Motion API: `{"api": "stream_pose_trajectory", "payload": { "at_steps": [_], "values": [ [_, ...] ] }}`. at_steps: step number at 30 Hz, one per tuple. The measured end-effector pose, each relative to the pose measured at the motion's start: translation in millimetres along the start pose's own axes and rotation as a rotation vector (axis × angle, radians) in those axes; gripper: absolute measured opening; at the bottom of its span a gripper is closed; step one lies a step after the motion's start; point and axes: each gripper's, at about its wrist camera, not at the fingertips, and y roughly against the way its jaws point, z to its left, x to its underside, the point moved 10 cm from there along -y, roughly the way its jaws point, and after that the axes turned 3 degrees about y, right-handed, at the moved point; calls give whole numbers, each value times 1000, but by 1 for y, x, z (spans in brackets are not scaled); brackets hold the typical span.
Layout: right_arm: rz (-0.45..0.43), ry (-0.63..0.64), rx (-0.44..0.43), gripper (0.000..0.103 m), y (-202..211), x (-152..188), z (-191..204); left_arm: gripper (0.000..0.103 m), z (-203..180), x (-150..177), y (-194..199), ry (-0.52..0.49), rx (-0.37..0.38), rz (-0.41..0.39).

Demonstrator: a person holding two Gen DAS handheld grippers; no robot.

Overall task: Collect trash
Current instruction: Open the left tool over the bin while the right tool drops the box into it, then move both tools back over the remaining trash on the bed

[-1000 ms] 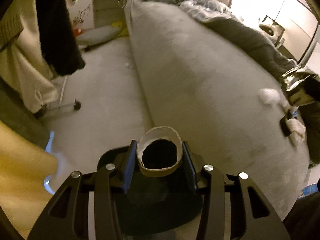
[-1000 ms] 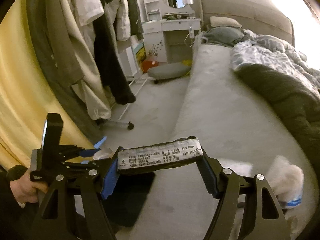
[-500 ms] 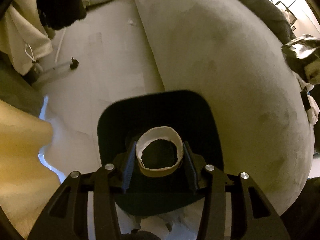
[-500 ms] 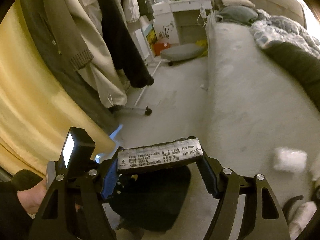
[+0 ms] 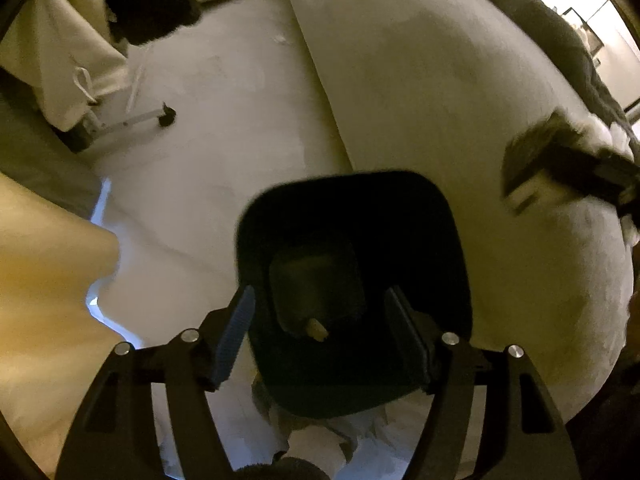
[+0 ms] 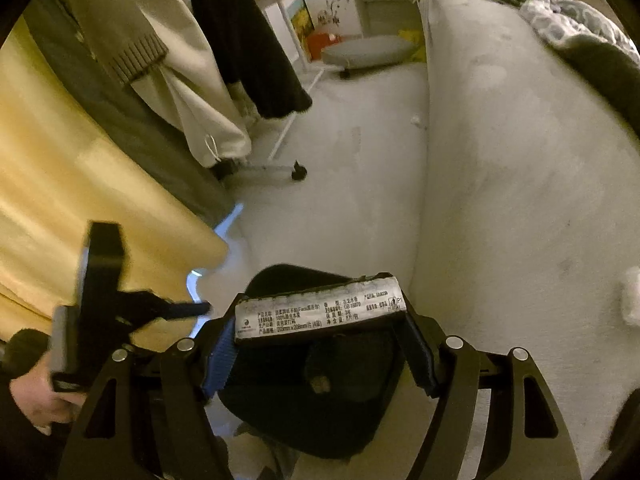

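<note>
Two grippers, one bin, so everything here is relative to the black trash bin (image 5: 352, 208) on the floor by the bed (image 5: 460, 92). Left gripper (image 5: 320, 336) hangs right above the bin mouth with its jaws spread wide and nothing between them. Down on the bin's bottom there's a small tan scrap (image 5: 316, 328), can't make out what it is.

Off to the right of the bin in the left wrist view, a blurry dark shape over the bed edge looks like the right gripper with its load, too smeared to say more.

Right gripper (image 6: 320, 344) has its jaws clamped on the two ends of a flat tissue packet (image 6: 320, 312), printed label facing the camera. The packet's long axis runs straight across from one finger to the other, so it lies crosswise to the way the gripper points. The bin sits directly below and a bit beyond the packet, opening facing up.

My read: the right hand is the one with a job left, and the packet's span looks narrower than the bin mouth, so letting go from here should drop it in. One small white wad (image 6: 632, 296) sits on the bed to the right of the bin, probably next up, and the right gripper is nearer to it.
</note>
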Motion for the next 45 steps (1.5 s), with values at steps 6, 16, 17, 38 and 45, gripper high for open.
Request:
{"api": "stream_pose_trajectory", "payload": {
  "at_steps": [6,16,17,38,45],
  "values": [
    [54,-11,0,72,-26,8,2,70,13,-20,36,33,9,-137],
    [141,0,4,72,-63,21,7,61,21,-49,106,30,-18,-358],
    [152,3,6,72,-69,23,8,60,22,-51,111,30,-22,-374],
    [281,88,47,91,-114,69,26,62,-1,-79,235,-1,1,-725],
    [148,135,24,91,-62,44,38,72,-30,-84,259,-39,11,-792]
  ]
}}
